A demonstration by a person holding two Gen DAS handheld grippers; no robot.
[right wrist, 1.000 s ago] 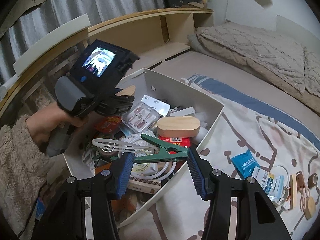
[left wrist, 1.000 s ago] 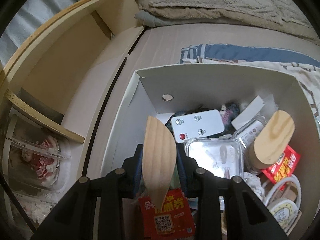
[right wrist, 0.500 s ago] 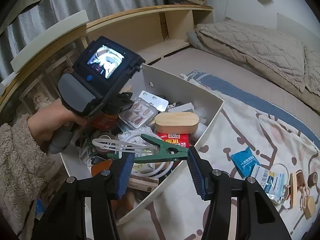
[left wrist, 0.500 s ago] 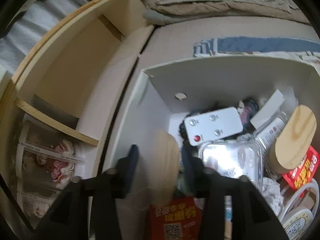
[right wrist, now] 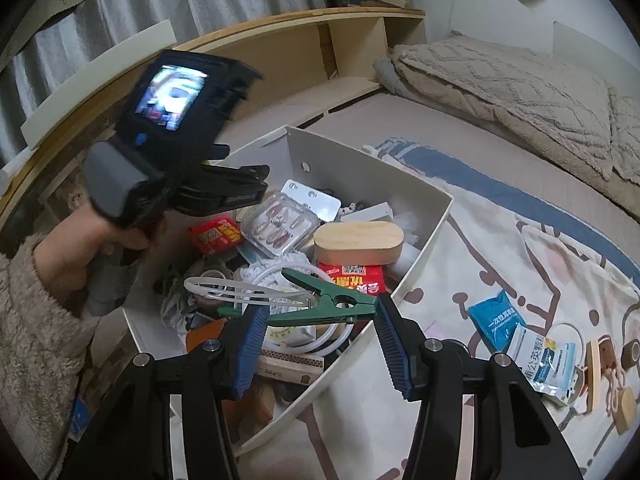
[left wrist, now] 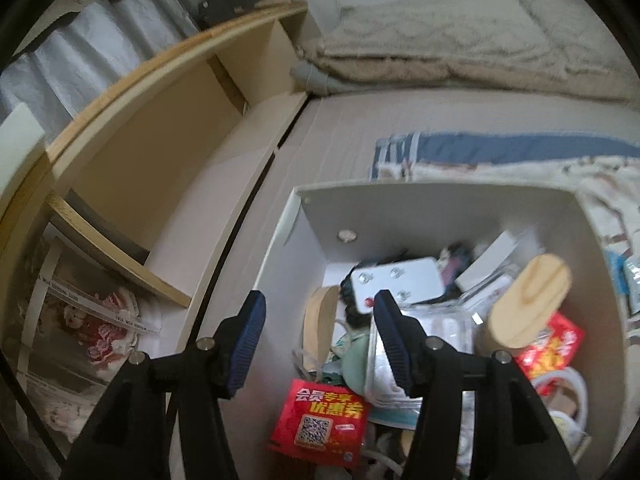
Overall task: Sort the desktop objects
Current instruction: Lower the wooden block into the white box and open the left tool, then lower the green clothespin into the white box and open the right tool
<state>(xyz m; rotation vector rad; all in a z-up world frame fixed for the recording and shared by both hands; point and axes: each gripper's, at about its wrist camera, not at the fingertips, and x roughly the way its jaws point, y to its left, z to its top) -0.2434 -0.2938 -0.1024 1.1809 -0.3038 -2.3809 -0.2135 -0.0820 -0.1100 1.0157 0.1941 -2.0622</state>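
A white storage box (left wrist: 448,208) on the bed holds several items: a white remote (left wrist: 400,284), a wooden oval lid (left wrist: 530,304), a red packet (left wrist: 320,420) and a clear case. A wooden piece (left wrist: 318,324) lies inside by the box's left wall. My left gripper (left wrist: 318,344) is open and empty above the box. In the right wrist view, my right gripper (right wrist: 320,344) holds a green clamp (right wrist: 320,304) between its pads at the box's (right wrist: 420,256) near edge. The left gripper's body (right wrist: 172,136) hovers over the box.
A wooden shelf unit (left wrist: 168,152) runs along the left. Blue and white packets (right wrist: 520,340), tape and small wooden items (right wrist: 608,372) lie on the patterned sheet to the right of the box. A beige blanket (right wrist: 520,92) is at the far end.
My left gripper opened and let go of the wooden piece, which now lies in the box. The left gripper lifted back. The right gripper stayed still with the clamp.
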